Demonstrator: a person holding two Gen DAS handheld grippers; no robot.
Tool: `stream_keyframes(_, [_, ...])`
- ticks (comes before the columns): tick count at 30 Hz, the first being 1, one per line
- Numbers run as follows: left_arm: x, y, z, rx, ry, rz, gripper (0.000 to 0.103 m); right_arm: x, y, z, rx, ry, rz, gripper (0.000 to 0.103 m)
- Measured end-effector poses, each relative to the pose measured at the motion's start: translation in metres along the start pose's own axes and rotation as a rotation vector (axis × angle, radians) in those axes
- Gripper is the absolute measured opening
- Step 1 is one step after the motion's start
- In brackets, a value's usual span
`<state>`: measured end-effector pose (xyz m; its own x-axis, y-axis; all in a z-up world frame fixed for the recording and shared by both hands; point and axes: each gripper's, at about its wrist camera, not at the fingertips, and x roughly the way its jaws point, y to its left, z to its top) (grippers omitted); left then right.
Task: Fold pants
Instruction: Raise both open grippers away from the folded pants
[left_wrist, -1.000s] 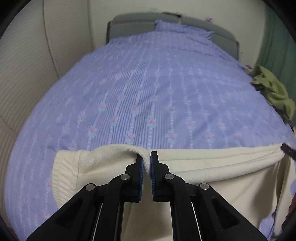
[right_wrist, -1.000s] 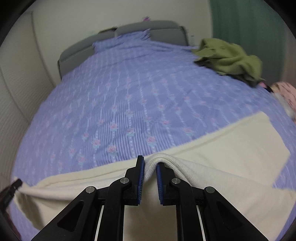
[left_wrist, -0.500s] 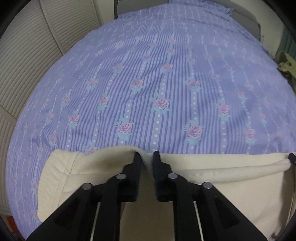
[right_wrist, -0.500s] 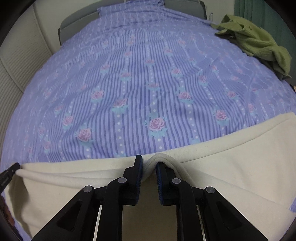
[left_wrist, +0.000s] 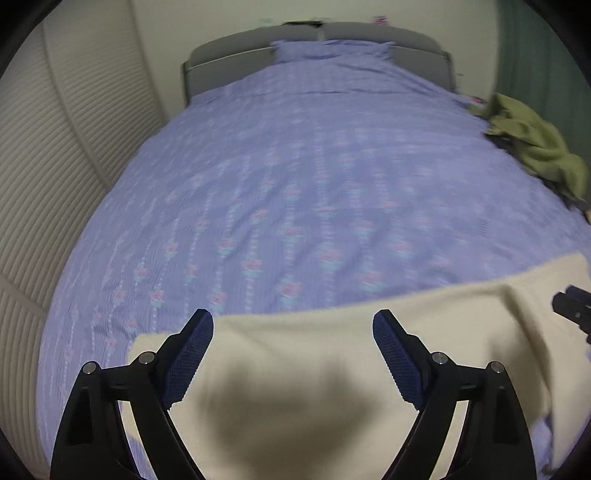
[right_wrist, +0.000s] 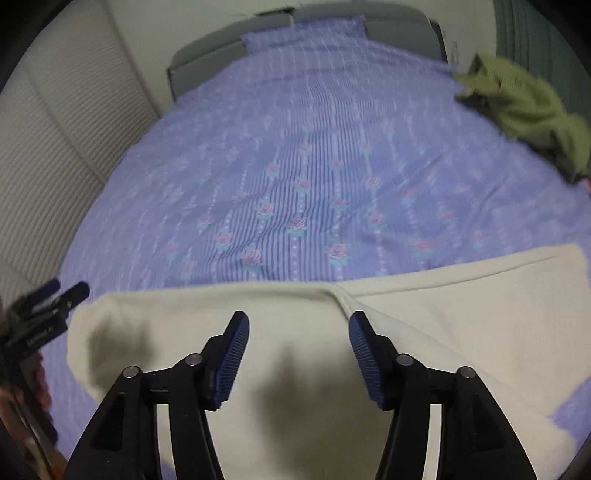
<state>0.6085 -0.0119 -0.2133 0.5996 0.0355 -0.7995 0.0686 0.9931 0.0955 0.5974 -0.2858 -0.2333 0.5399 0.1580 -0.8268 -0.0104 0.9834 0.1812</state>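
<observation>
Over cream pants (left_wrist: 295, 369) — both grippers, fingers spread

a home bedroom: bed (left_wrist: 314, 166) with floral cover, grey headboard (left_wrist: 388, 35).

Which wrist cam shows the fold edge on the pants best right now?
The right wrist view: the pants show a layered edge running diagonally from near the right gripper. The left wrist view shows only flat cream cloth with a shadow under the open left gripper.

Cream pants (left_wrist: 303, 354); lilac, seemingly rose-striped bedspread (right_wrist: 314, 177).
</observation>
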Motion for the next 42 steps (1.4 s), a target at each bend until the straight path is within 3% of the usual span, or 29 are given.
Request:
stream_keyframes(4, [-0.053, -0.038, -0.013, 0.093, -0.063, -0.064, 0.089, -0.055, -0.005, -0.031, -0.038, -0.035, -0.064, 0.062])
stream_keyframes(9, [-0.098, -0.079, -0.032, 0.184, -0.090, -0.125, 0.089, -0.108, -0.022, -0.066, 0.029, -0.061, -0.109, 0.062])
stream_keyframes(13, [-0.114, -0.108, -0.052, 0.228, -0.047, -0.198, 0.090, -0.136, -0.032, -0.099, 0.094, -0.078, -0.151, 0.062])
stream_keyframes(18, [-0.120, -0.148, -0.083, 0.280, 0.015, -0.235, 0.090, -0.155, -0.049, -0.144, 0.145, -0.071, -0.216, 0.062])
stream_keyframes(29, [-0.121, -0.212, -0.142, 0.269, 0.135, -0.259, 0.090, -0.154, -0.095, -0.229, 0.131, 0.054, -0.267, 0.062])
stream_keyframes(35, [-0.110, -0.238, -0.172, 0.218, 0.196, -0.250, 0.090, -0.146, -0.121, -0.254, 0.092, 0.091, -0.251, 0.062])
stream_keyframes(42, [-0.087, -0.259, -0.198, 0.184, 0.270, -0.228, 0.090, -0.104, -0.132, -0.269, -0.018, 0.184, -0.264, 0.062])
